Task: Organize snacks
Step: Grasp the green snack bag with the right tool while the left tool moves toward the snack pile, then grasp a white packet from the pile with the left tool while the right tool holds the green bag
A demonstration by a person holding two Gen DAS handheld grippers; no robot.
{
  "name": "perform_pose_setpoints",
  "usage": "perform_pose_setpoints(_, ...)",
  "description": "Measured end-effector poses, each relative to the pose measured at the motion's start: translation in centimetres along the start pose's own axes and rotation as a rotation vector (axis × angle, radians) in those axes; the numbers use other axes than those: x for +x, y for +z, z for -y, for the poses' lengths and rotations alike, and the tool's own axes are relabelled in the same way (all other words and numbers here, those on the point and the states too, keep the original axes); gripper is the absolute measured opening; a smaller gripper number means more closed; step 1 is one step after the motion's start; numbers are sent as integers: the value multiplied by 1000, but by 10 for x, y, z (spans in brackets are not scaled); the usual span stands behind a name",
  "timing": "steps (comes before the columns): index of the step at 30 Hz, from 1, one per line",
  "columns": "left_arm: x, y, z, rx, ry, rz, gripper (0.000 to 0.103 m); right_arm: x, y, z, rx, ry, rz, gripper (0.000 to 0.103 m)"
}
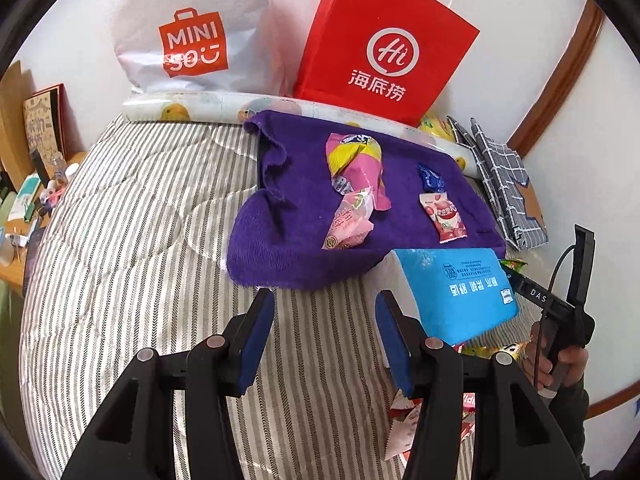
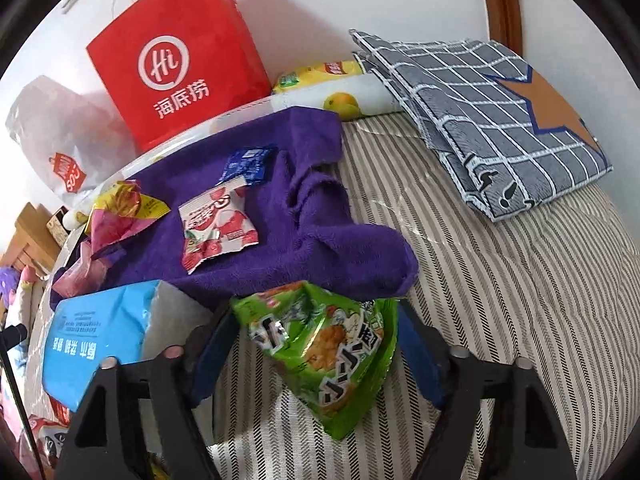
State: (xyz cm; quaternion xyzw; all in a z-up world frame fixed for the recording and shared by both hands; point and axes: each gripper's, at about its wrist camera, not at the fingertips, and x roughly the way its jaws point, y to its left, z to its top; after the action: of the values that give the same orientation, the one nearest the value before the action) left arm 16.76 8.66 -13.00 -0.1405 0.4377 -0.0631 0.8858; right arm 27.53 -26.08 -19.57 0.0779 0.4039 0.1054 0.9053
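A bed (image 1: 132, 216) with a striped grey quilt is carrying everything, its far edge lying against a white wall. Along that far edge a red paper bag (image 2: 176, 56) and a white plastic bag (image 1: 188, 28) are leaning on the wall, and a folded checked cloth (image 2: 492, 120) is lying toward the bed's far right corner. A purple towel (image 1: 304, 248) is spreading over the middle of the bed, toward the far edge. A blue tissue pack (image 1: 456, 292) is sitting at the towel's near edge. On the towel a pink and yellow snack bag (image 1: 356, 168), a pale pink packet (image 1: 348, 220) touching it, a red and white candy packet (image 2: 216, 224) and a small blue wrapper (image 2: 246, 164) are lying. The right tongs (image 2: 316, 344) are gripping a green snack packet (image 2: 320, 352) just in front of the towel's near edge, both pads pressing its sides. The left tongs (image 1: 324, 336) are standing open above bare quilt, holding nothing.
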Motion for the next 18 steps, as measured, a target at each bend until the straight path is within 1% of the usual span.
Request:
perform_pose_setpoints(4,-1,-3,-2,-7,-3,0,52,-5,-2,-3,-6,0,5,65)
perform_pose_setpoints(12,1,-13,-3,-11,-2,-19,52,-32,-9,-17,-51,-17,55,65)
perform_pose_setpoints(18,0,-24,-2,-12,-16,-37,52,-57,-18,-30,-90,-10,89,65)
